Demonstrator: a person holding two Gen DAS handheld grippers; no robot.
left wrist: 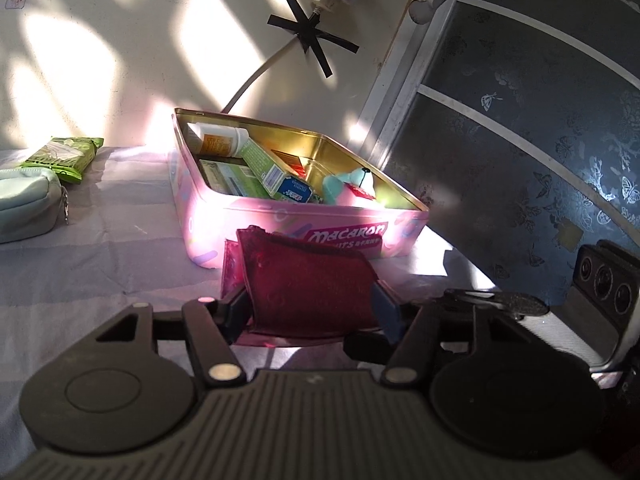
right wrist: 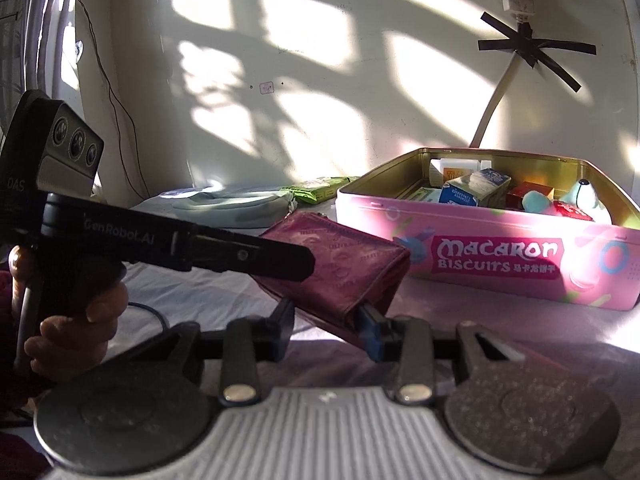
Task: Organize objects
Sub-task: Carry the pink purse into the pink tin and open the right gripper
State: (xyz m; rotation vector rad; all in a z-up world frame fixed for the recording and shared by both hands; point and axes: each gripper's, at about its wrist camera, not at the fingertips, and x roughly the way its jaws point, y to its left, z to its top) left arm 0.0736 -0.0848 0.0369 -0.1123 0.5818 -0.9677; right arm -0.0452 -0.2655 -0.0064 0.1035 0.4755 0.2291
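A maroon wallet (left wrist: pixel 308 280) hangs tilted just above the cloth-covered table (left wrist: pixel 100 264), in front of the pink Macaron biscuit tin (left wrist: pixel 280 220). My left gripper (left wrist: pixel 310 308) is shut on the wallet, with a pad pressing on each side. In the right wrist view my right gripper (right wrist: pixel 326 324) is shut on the near lower corner of the wallet (right wrist: pixel 352 264). The left gripper's upper finger (right wrist: pixel 280 258) lies across the wallet's top. The open tin (right wrist: pixel 360 220) holds a white bottle (left wrist: pixel 218 136), green cartons (left wrist: pixel 264 164) and a teal plush toy (left wrist: pixel 348 188).
A green wipes pack (left wrist: pixel 64 156) and a pale blue pouch (left wrist: pixel 24 204) lie at the left of the table. A person's hand (right wrist: pixel 72 320) grips the left tool's handle. A cable taped to the wall (left wrist: pixel 256 80) drops behind the tin. A dark patterned panel (left wrist: pixel 520 140) stands at the right.
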